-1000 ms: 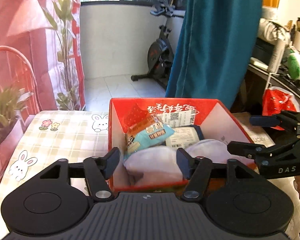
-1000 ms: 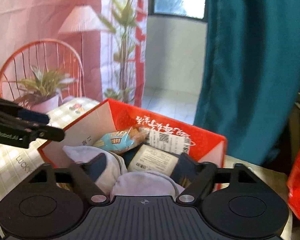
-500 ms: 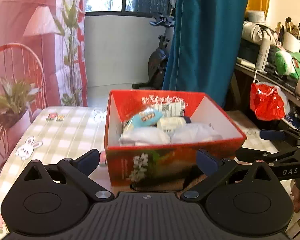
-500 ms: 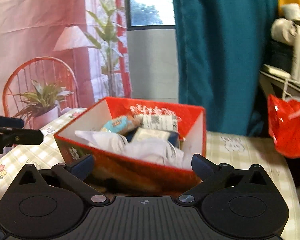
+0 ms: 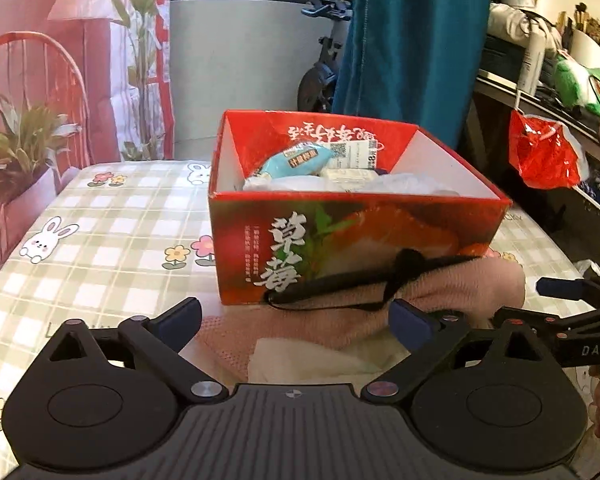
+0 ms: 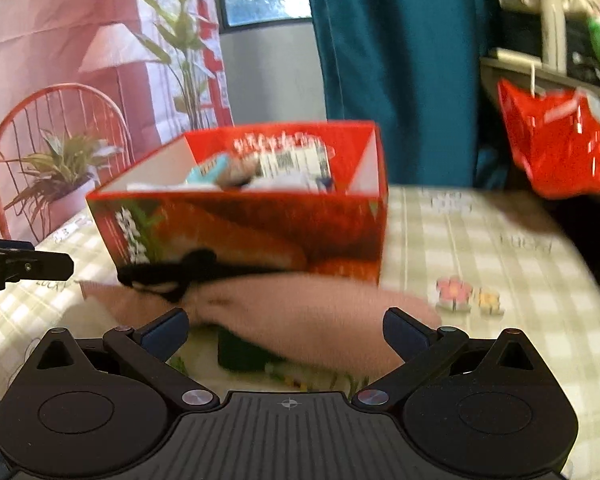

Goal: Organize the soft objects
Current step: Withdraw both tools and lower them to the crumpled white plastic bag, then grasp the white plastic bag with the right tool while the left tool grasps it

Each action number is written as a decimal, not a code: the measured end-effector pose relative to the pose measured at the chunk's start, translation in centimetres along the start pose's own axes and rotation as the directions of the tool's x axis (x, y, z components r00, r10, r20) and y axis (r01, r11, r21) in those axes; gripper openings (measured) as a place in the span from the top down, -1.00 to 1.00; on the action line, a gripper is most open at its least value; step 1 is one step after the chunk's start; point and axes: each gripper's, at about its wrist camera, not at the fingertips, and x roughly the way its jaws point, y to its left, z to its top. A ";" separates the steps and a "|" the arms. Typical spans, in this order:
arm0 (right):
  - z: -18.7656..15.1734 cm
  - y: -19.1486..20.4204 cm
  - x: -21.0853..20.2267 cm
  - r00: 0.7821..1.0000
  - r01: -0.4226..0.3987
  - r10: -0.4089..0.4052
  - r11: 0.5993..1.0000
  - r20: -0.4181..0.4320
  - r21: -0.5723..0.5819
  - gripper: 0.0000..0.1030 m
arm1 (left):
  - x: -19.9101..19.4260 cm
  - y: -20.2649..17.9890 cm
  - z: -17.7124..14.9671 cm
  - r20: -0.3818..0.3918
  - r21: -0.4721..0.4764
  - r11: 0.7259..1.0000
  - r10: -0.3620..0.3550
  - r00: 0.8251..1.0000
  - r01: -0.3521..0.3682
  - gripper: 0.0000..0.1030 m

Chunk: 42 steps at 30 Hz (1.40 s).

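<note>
On the left of the left wrist view we note a potted plant at the edge of the checked surface, which is printed with rabbits and flowers. Our left tongs stand wide apart, gripping nothing, low over the near part of the surface. Between and just ahead of their fingers lies a pink knitted cloth with a black drawstring across it, touching the front wall of the red box. A pale folded piece lies under the cloth's near edge. The box sits upright mid-surface and holds a light blue packet, labelled white packs and white soft bundles below its rim. Further right a red plastic bag hangs off a cluttered shelf, and the right tool's fingers enter at the frame edge. In the right wrist view, which is motion-blurred, our right tongs are likewise spread wide and empty, with the pink cloth directly between them; a dark green object shows beneath it, identity unclear.
</note>
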 end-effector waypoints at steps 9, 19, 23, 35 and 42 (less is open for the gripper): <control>-2.5 -1.0 2.0 0.998 0.002 0.001 0.999 -0.068 0.043 -0.54 | 3.5 1.6 -1.9 -0.138 -0.065 0.998 -0.020 0.990 0.011 -0.04; -4.3 0.0 2.6 0.988 -0.028 0.030 0.999 -0.154 0.020 -0.34 | 3.9 1.3 -4.2 -0.192 -0.068 0.997 -0.043 0.980 0.031 0.00; -4.5 0.3 2.3 0.985 -0.033 0.033 0.999 -0.167 0.008 -0.33 | 3.6 1.2 -4.7 -0.198 -0.069 0.997 -0.047 0.979 0.034 0.00; -4.3 -0.4 0.6 0.982 -0.026 0.031 0.999 -0.187 0.028 -0.34 | 3.1 0.8 -5.6 -0.204 -0.081 0.997 -0.012 0.979 -0.005 -0.02; -4.8 -0.9 0.0 0.973 -0.037 0.049 0.998 -0.224 0.058 -0.34 | 3.1 0.8 -6.0 -0.210 -0.093 0.996 -0.005 0.978 -0.015 -0.04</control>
